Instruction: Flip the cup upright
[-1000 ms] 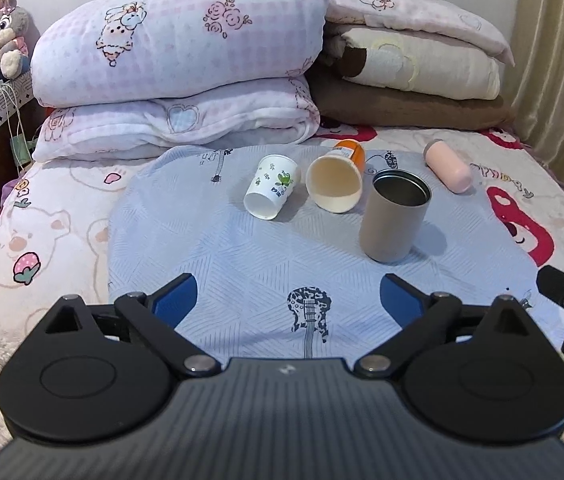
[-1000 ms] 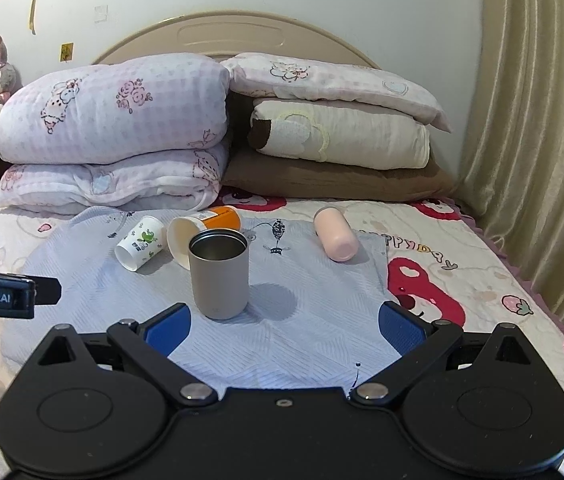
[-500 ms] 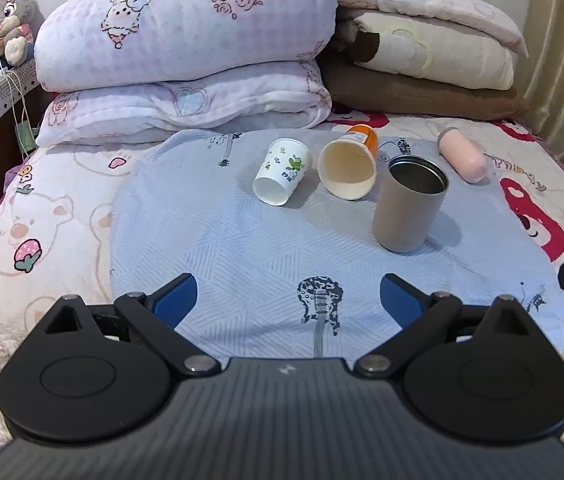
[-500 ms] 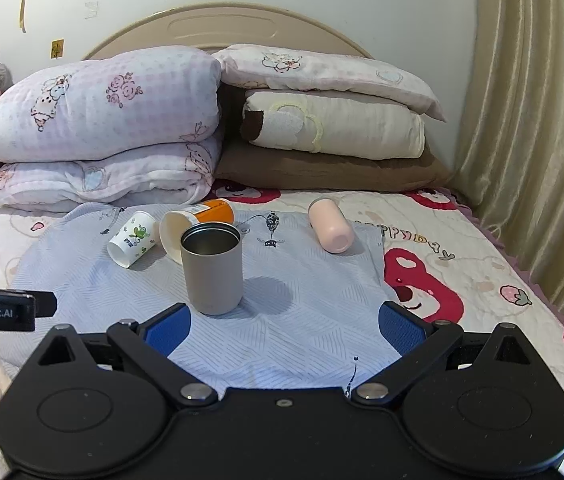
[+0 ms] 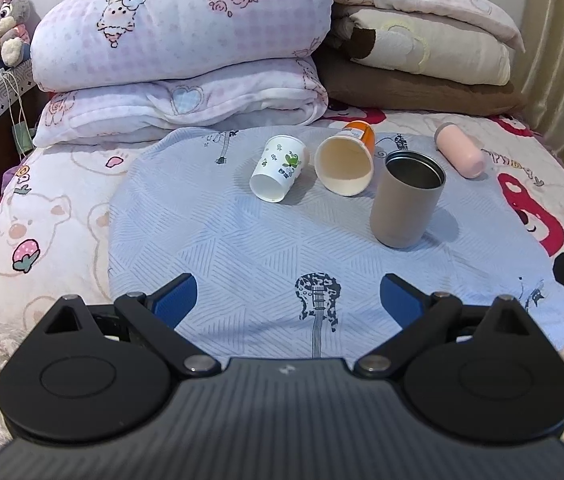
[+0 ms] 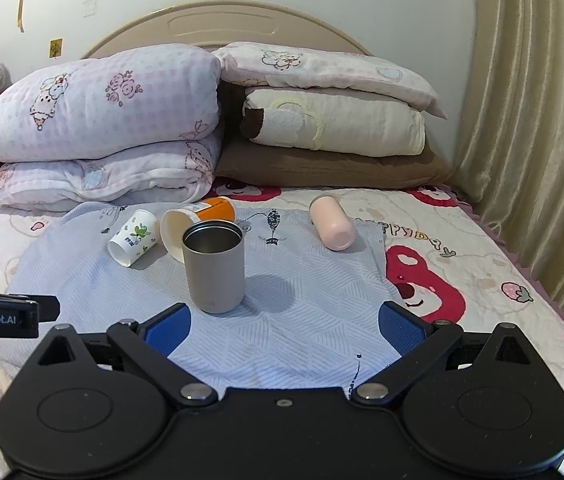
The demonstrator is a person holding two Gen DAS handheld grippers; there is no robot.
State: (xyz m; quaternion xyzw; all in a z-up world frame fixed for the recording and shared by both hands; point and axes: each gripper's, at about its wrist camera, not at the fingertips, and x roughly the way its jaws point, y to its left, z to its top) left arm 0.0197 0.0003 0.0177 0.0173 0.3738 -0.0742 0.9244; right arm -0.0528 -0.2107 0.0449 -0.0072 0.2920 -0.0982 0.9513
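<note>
Cups [image 5: 279, 169] well beyond left claw [image 5: 287, 296]

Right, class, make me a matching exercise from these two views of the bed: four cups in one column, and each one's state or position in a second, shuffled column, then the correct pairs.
Column 1
1. grey metal cup
2. white paper cup
3. orange cup
4. pink cup

Column 2
A. on its side, closed base towards the camera, farthest right
B. standing upright, mouth up
C. on its side, farthest left, frog print
D. on its side, cream inside showing, between two other cups

Pairs: 1-B, 2-C, 3-D, 4-A
</note>
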